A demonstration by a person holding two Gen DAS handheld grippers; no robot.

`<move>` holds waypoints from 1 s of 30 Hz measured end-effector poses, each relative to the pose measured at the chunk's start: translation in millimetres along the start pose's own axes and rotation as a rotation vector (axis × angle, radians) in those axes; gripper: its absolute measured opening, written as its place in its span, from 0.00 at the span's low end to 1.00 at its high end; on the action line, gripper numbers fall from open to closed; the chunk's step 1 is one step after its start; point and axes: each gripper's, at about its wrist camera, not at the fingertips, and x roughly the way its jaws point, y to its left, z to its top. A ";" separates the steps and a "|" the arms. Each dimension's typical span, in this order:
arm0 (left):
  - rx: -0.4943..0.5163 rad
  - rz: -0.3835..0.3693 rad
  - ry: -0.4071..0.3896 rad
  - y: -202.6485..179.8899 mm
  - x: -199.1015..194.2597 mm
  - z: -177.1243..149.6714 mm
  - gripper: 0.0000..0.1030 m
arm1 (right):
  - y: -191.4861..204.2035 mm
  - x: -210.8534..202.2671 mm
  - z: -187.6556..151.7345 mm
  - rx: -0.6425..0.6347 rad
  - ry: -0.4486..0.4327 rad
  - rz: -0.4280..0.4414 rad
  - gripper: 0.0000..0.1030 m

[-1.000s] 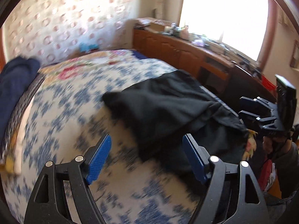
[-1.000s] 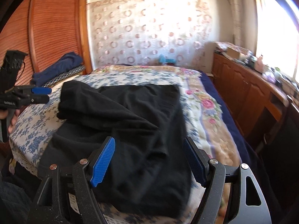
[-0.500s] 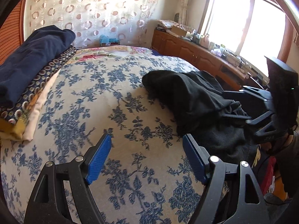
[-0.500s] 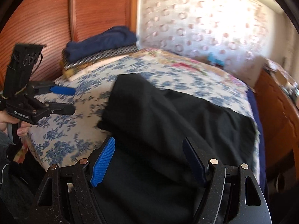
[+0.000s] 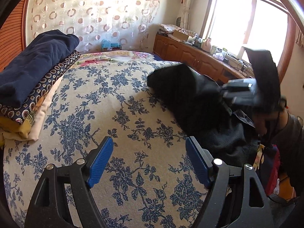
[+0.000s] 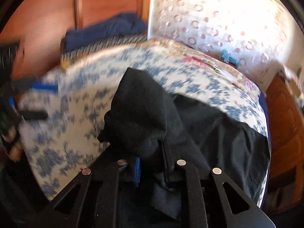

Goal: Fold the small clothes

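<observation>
The right gripper (image 6: 150, 163) has its two fingers pressed together on a bunched fold of the black garment (image 6: 140, 119), which rises in a dark hump just above the pinch and hides most of the blue pads. From there the cloth spreads to the right and far side, lying flat over the near right part of the bed (image 6: 79, 98), with its edge draped down the bed's near side. This view is blurred.

The left gripper (image 5: 150, 163) hangs with its blue-padded fingers (image 5: 100, 163) wide apart and nothing between them, above the blue-flowered bedspread (image 5: 106, 102). In its view the black garment (image 5: 190, 98) sits to the right, heaped at the right edge of the bed, and the right gripper (image 5: 245, 93) shows blurred beside the cloth there.

At the far left of the bed lies a stack of folded things: a dark blue cloth (image 5: 38, 60) on top, a patterned one (image 5: 43, 87) under it, and pale ones (image 5: 38, 125) below. Behind the bed hangs a curtain with rings (image 5: 91, 15). Along the right wall runs a wooden cabinet (image 5: 190, 55) with small items on top, under a bright window (image 5: 247, 22).
</observation>
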 end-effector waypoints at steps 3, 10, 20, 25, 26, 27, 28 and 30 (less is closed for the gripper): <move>0.004 -0.005 0.001 -2.7 1.6 0.7 0.77 | -35.0 -23.3 -0.1 0.112 -0.062 0.039 0.17; 0.015 -0.011 0.002 -8.7 1.3 0.9 0.77 | -117.2 -31.3 -7.7 0.356 -0.071 0.029 0.27; 0.035 -0.021 0.022 -19.5 9.6 -0.6 0.77 | -105.5 -44.7 -18.9 0.343 -0.114 -0.173 0.36; 0.035 -0.029 0.029 -23.8 14.6 -1.8 0.77 | -63.1 -34.0 -12.6 0.187 -0.111 -0.133 0.43; 0.036 -0.034 0.032 -25.4 16.2 -1.8 0.77 | -54.7 -30.8 -11.6 0.158 -0.102 -0.120 0.43; 0.037 -0.038 0.034 -27.5 17.0 -1.6 0.77 | -46.8 -24.9 -10.1 0.132 -0.086 -0.119 0.43; 0.041 -0.041 0.035 -29.5 18.3 -1.4 0.77 | -41.8 -17.0 -7.9 0.108 -0.063 -0.130 0.43; 0.053 -0.047 0.040 -34.2 20.5 -1.5 0.77 | -37.1 -1.0 -4.9 0.075 -0.010 -0.154 0.43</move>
